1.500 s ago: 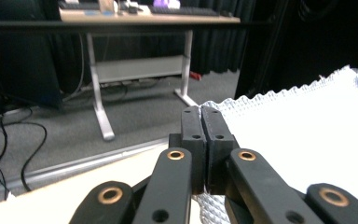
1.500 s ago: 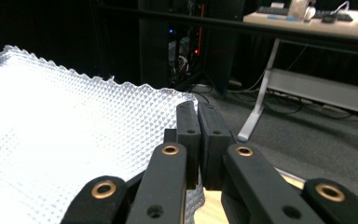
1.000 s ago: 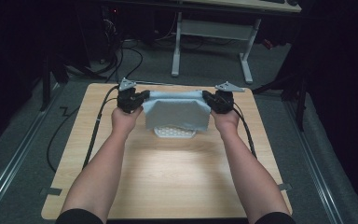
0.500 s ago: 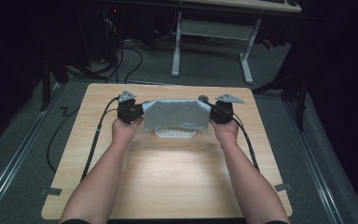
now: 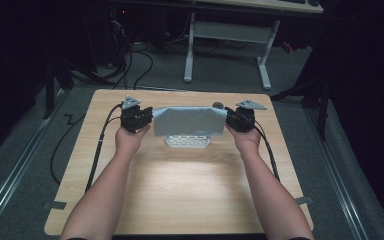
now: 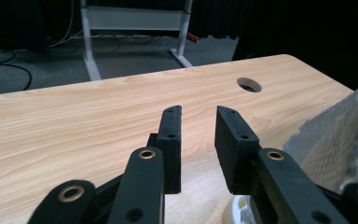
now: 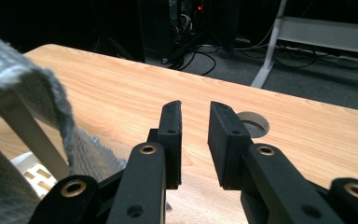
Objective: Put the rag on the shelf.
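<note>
Cloth, a grey waffle-weave rectangle (image 5: 189,121), hangs stretched between the left gripper (image 5: 136,119) and right gripper (image 5: 240,120) above a white slotted basket (image 5: 187,142) on the wooden table (image 5: 190,185). Both grippers' own views show jaws slightly parted with nothing between them, so what holds the cloth I cannot tell. It looks light and limp; corners seem the best hold.

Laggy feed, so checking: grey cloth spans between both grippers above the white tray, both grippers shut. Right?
Not shut: the left gripper and right gripper stand open, jaws apart and empty, in their own gripper views. The grey cloth does span between them above the white tray.
</note>
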`<action>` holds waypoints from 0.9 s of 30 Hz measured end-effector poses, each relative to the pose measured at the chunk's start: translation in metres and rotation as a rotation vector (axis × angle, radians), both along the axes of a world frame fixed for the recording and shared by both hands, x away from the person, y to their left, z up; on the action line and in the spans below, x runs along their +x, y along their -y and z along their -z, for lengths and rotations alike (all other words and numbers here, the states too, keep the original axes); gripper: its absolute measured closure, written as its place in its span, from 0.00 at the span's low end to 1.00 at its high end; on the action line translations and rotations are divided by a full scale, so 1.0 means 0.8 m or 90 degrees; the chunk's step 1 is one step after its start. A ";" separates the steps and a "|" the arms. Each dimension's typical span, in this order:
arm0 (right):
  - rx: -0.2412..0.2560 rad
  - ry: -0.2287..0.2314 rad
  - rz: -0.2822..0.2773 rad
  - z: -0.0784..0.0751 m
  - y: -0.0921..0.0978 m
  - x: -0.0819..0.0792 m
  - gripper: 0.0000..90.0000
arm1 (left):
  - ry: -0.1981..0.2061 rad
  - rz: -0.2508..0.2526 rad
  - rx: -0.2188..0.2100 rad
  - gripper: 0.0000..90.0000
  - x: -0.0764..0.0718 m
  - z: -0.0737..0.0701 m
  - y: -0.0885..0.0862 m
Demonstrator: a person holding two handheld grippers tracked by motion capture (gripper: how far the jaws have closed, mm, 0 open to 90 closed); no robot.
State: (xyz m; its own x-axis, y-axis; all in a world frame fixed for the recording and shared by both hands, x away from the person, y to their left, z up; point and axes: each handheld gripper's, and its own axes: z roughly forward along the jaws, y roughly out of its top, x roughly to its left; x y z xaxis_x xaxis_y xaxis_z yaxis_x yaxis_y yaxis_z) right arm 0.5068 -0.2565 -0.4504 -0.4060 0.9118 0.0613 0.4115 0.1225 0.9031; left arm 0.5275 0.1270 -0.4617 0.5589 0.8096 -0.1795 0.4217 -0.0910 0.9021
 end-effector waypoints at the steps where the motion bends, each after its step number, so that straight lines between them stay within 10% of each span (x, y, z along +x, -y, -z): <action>1: -0.001 0.000 0.000 0.000 0.001 0.000 0.84 | 0.001 -0.002 0.001 0.81 0.000 0.000 -0.001; 27: -0.032 0.018 0.026 -0.004 0.021 -0.012 0.80 | 0.013 -0.053 0.015 0.76 -0.018 0.001 -0.035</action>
State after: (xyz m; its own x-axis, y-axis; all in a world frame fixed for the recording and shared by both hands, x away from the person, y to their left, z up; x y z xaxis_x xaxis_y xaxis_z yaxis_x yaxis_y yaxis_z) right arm 0.4976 -0.2735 -0.4474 -0.3699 0.9291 0.0047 0.3914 0.1512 0.9077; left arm 0.5133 0.1547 -0.4622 0.4924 0.8575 -0.1492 0.4097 -0.0771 0.9090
